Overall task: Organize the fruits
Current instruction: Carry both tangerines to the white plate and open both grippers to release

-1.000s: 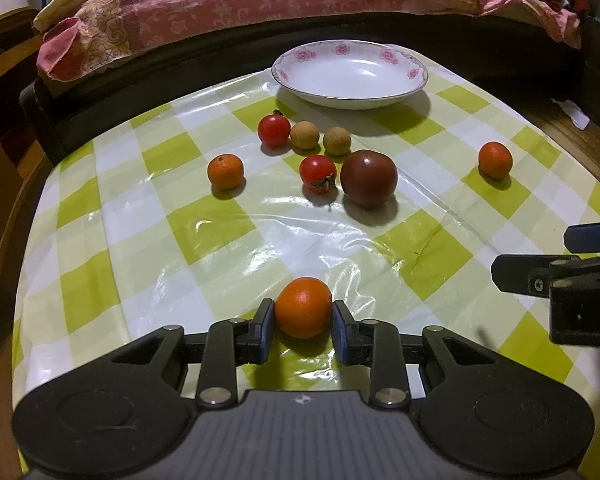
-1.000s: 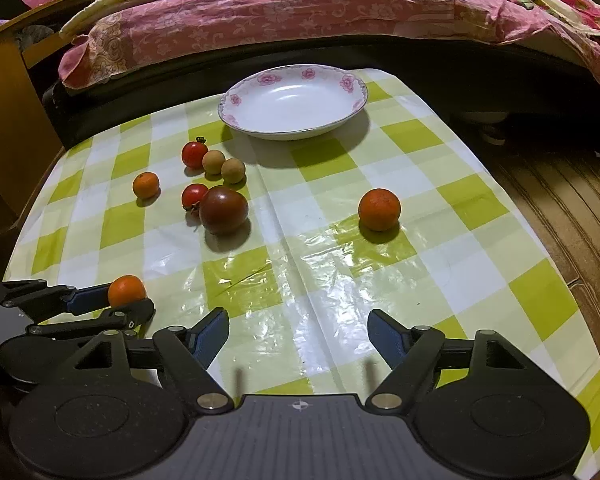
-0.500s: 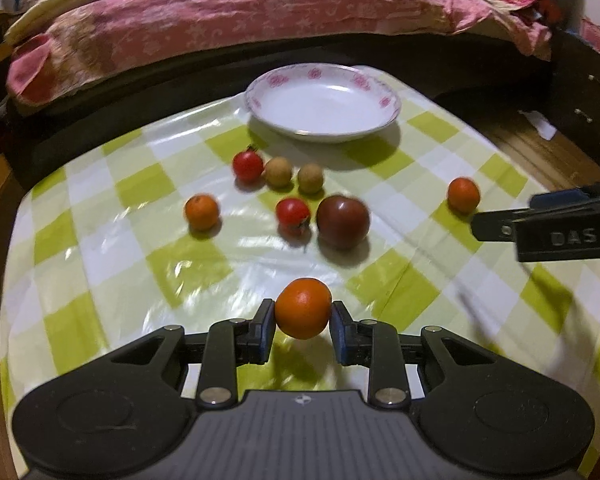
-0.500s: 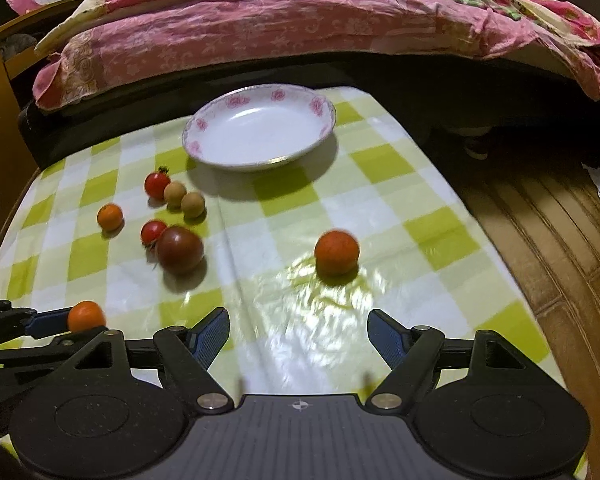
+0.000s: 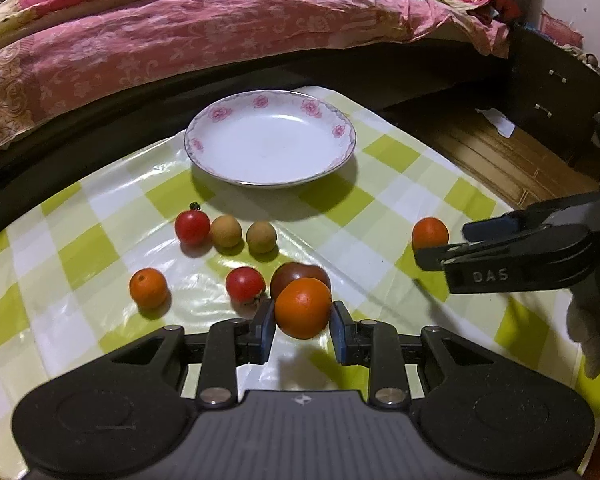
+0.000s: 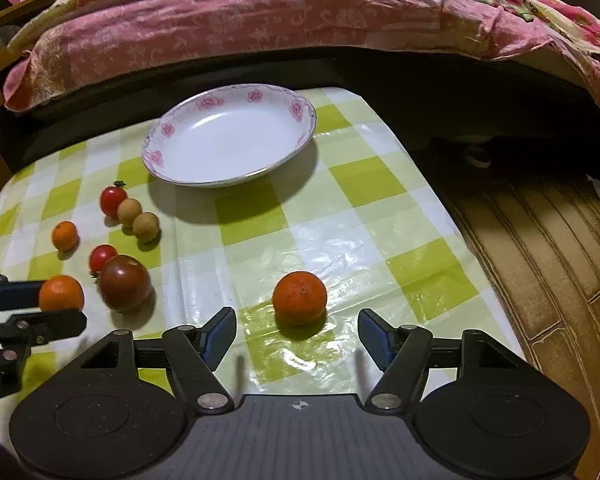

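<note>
Plate point(image 5: 270, 142): holds nothing | left hand-held gripper point(image 5: 302, 330): clamps tangerine point(image 5: 303, 308) | right hand-held gripper point(image 6: 296, 334): unclenched, closing, nothing gripped

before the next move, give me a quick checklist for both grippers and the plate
1. Left gripper shut on its orange: ok, both pads press its sides.
2. That orange lifted off the tablecloth: ok, its shadow lies apart below it.
3. Plate free to take fruit: ok, nothing lies in it.
4. Right gripper lined up on the lone orange: ok, the orange sits just ahead of the gap between the fingers.
5. Right gripper gripping that orange: not ok, its jaws have just been closing but stand open with nothing between the pads.
6. The two grippers apart from each other: ok, a gap shows in both views.
</note>
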Demonstrator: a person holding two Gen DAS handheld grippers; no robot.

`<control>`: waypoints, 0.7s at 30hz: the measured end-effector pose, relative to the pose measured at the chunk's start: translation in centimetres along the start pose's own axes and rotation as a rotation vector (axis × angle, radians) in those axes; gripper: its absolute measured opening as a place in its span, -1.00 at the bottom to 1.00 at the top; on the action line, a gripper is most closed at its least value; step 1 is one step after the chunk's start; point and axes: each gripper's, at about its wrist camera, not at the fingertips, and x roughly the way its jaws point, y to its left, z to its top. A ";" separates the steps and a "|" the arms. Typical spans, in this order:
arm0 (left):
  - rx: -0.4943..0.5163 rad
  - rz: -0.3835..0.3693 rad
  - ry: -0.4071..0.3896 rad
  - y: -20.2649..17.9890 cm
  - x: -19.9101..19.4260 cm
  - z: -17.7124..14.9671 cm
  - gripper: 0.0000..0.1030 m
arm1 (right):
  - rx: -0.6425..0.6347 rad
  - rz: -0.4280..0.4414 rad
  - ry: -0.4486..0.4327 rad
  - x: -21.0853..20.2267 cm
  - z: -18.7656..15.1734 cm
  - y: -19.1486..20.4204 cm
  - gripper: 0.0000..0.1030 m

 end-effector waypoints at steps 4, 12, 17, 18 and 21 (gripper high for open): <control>-0.008 -0.002 0.005 0.4 0.6 0.2 -0.29 | 0.016 0.010 0.020 1.1 0.3 -0.4 -0.03; -0.016 -0.003 -0.004 1.1 1.2 1.0 -0.29 | 0.040 0.014 0.043 1.7 0.7 -0.3 -0.45; -0.018 0.011 -0.029 1.5 1.5 2.3 -0.29 | 0.038 0.049 0.018 1.2 1.5 0.3 -0.46; -0.017 0.014 -0.038 1.5 1.5 2.6 -0.29 | 0.037 0.063 0.012 1.1 1.9 0.5 -0.46; -0.014 0.032 -0.059 1.9 1.9 3.8 -0.29 | 0.015 0.085 -0.018 1.0 2.9 1.3 -0.46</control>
